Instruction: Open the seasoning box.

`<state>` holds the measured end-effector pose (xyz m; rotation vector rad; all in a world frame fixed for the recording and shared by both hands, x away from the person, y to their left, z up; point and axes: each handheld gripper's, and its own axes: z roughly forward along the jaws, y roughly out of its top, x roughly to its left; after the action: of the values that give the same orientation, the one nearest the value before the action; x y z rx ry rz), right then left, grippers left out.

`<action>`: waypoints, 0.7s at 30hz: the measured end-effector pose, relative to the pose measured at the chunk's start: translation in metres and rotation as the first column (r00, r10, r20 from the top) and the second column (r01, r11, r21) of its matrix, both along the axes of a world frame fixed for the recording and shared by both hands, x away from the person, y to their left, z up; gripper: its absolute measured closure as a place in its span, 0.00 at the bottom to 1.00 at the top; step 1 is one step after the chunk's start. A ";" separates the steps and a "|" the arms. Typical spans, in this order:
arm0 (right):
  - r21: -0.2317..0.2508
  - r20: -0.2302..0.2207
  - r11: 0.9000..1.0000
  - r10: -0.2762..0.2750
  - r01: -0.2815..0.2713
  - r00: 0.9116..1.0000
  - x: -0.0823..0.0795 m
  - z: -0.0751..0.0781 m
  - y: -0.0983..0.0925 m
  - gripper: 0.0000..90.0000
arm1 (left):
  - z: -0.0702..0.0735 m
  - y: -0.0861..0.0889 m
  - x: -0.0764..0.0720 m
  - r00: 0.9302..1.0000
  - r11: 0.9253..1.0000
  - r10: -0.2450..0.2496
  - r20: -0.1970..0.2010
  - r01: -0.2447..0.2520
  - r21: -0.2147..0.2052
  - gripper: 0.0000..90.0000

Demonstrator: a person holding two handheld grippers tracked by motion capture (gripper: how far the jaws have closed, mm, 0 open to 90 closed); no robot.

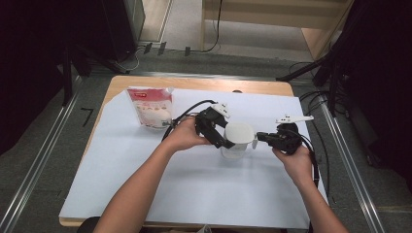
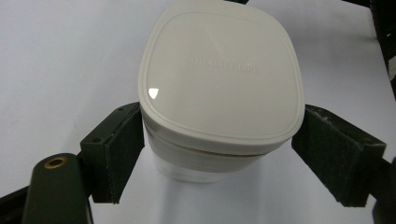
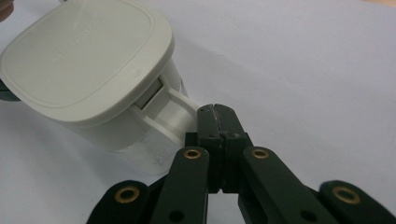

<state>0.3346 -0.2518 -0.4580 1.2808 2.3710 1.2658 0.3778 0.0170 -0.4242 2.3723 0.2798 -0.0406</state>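
Both my claws are working the lidded white plastic container [image 1: 238, 140]. Left claw [image 2: 219, 154] is bracketing it, jaws spread; right claw [image 3: 218, 114], pressed together, is touching its side latch [image 3: 169, 110].

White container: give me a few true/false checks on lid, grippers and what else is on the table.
1. The lid is on the white container. True.
2. The left gripper has its jaws on either side of the container. True.
3. The right gripper stands wide open. False: its jaws are shut, their tips at the container's side latch.
4. A pouch lies flat on its side. False: it stands upright, to the left of and behind the container.
5. The table is covered by a white sheet. True.
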 end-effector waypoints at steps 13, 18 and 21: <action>0.000 0.003 1.000 -0.002 0.002 1.000 0.000 0.000 0.000 1.00 | 0.014 0.012 -0.001 1.000 0.998 -0.023 0.003 0.023 -0.061 0.35; -0.006 0.006 1.000 0.001 0.000 1.000 -0.001 0.000 0.001 1.00 | 0.014 0.010 -0.004 0.998 0.997 -0.058 -0.027 0.056 -0.057 0.53; -0.004 0.004 1.000 0.004 -0.004 1.000 0.000 0.000 0.000 1.00 | 0.013 0.006 -0.007 0.998 0.997 -0.068 0.000 0.068 -0.031 0.58</action>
<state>0.3341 -0.2516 -0.4578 1.2716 2.3731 1.2629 0.3707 0.0235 -0.4114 2.3508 0.1977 -0.0783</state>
